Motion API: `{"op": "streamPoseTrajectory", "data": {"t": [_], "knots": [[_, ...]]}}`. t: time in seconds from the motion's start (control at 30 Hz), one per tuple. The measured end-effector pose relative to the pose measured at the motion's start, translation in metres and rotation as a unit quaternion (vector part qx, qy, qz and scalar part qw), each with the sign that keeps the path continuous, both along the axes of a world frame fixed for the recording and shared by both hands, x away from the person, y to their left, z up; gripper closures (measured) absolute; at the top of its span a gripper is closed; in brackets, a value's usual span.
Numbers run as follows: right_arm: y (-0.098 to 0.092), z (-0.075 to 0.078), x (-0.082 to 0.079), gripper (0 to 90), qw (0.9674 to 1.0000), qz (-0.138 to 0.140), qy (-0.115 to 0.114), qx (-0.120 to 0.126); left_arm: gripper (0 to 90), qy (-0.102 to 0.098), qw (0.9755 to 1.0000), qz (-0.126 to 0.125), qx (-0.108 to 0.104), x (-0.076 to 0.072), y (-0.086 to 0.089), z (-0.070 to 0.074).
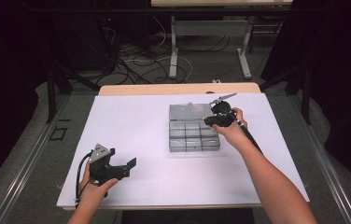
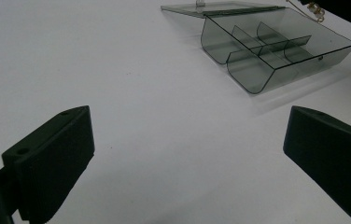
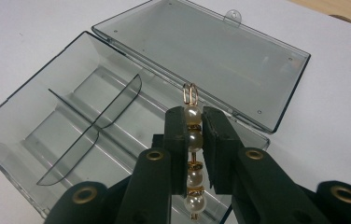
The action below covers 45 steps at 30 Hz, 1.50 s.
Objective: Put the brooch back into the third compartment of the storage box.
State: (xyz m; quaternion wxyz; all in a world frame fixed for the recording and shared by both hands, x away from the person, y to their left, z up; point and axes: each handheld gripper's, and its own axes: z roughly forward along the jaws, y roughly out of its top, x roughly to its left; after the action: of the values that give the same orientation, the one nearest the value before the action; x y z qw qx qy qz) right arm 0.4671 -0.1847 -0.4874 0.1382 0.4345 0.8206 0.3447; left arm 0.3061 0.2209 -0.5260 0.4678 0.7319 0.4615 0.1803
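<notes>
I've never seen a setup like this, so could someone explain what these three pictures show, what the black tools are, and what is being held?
A person at a table holds a hand-operated clamp in each hand. One picture looks down from above; the other two come from small cameras riding on each clamp, looking along its black jaws. On the white sheet lies a clear plastic box with dividers, its lid folded open. The right gripper, over the box, is shut on a string of pearl beads with gold links. The left gripper rests near the table's front edge, jaws wide apart, holding nothing.
</notes>
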Motion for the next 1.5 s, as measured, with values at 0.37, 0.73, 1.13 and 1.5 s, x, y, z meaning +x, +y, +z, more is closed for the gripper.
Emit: {"op": "streamPoseTrajectory", "data": {"t": [0.37,0.73,1.13,1.5], "knots": [[0.001,-0.005,0.003,80.9,0.9998,0.005,0.0,-0.017,1.8,-0.001,1.0,0.001,0.001,0.0,0.0,0.0],[0.003,-0.01,0.005,80.9,0.9991,0.022,-0.011,-0.035,1.8,-0.001,1.0,0.0,0.001,0.0,0.0,0.0],[0.005,-0.017,0.006,80.8,0.9973,0.032,-0.018,-0.064,1.8,-0.001,1.0,0.0,0.002,0.0,0.0,0.0],[0.005,-0.023,0.008,80.8,0.9977,0.03,-0.014,-0.06,1.8,-0.001,1.0,0.0,0.003,0.0,0.0,0.0]]}}
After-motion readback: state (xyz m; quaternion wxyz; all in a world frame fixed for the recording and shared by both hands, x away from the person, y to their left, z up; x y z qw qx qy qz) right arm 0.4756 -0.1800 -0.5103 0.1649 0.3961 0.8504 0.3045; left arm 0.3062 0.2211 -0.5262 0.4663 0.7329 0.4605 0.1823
